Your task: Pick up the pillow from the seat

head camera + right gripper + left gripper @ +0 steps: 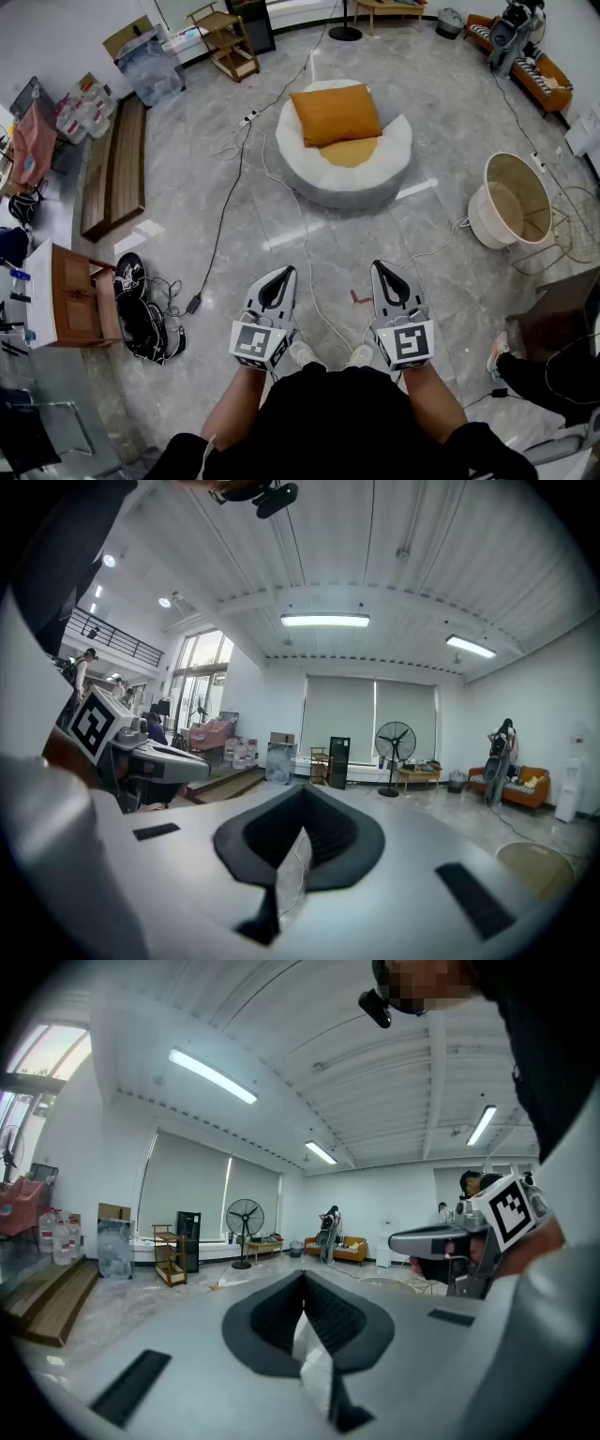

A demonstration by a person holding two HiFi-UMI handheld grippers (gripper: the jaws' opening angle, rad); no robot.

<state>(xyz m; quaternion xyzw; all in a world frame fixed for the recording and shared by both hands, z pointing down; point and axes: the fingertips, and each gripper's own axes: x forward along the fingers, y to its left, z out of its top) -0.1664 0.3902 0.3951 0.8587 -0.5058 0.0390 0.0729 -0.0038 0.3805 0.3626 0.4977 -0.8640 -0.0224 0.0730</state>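
Pillow well ahead of both closed grippers, no reach begun

Pillow sits in the upper middle of the head view, on the round white seat; orange, lying over the upper part of the seat with a yellower cushion showing below it; its long axis runs left to right across the frame, the right end slightly higher.

Left gripper and right gripper are side by side at lower centre, both pointing up the frame toward the seat; bare grey floor and a white cable lie between them and it; well apart, nothing touching.

Both pairs of jaws are clenched tip to tip with nothing between them, as each gripper view shows; neither gripper view shows the pillow.

Pillow lies straight ahead, about midway between the two grippers; we judge neither hand clearly nearer. We expect the jaws must part and the grippers close in on the near long edge before any grasp.
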